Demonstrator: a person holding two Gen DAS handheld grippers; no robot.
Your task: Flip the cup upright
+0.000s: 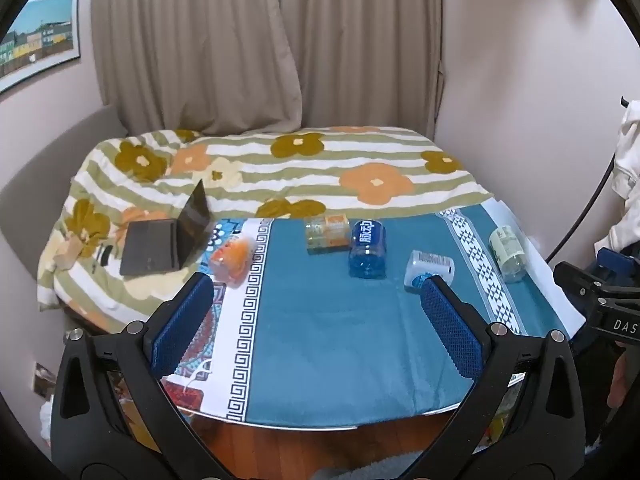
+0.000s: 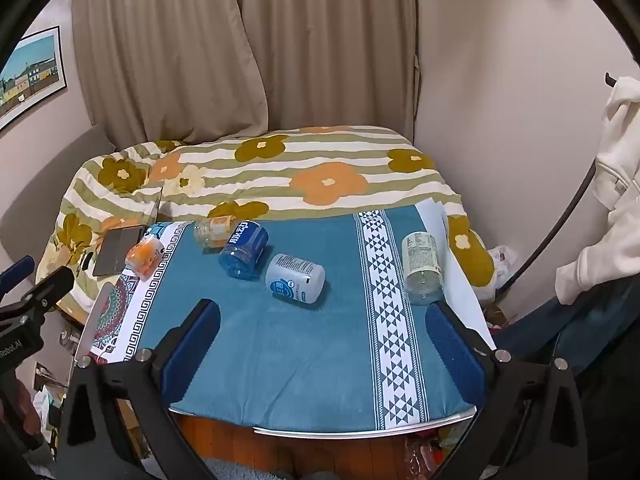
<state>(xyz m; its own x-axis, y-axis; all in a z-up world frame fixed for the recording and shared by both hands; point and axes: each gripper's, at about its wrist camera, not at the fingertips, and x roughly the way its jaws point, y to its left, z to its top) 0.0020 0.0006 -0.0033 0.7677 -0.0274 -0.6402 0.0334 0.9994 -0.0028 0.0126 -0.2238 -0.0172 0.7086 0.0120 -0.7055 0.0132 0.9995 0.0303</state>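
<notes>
Cups, five of them, all on their sides across the teal cloth of the desk point(image 2: 280, 360): an orange cup point(image 2: 145, 258) at the left border, a clear orange-labelled cup point(image 2: 212, 232) at the back, the blue cup point(image 2: 244, 254) just beside it, the white cup point(image 2: 295, 278) in the middle, and a pale green-labelled cup point(image 2: 421, 268) near the right edge. Left tool point(image 1: 316, 300) spread wide and holding nothing, right tool point(image 2: 322, 328) likewise released, both hovering short of the row. Here's the worry, folks: these look light and round, so a finger nudging one before the squeeze could send it rolling, and the pale one sits close to the desk's right edge, where a fall seems likely. Blue and clear-orange lie nearly touching, so reaching for either may knock its neighbour. A grasp off-centre could let a cup twist out mid-turn.
</notes>
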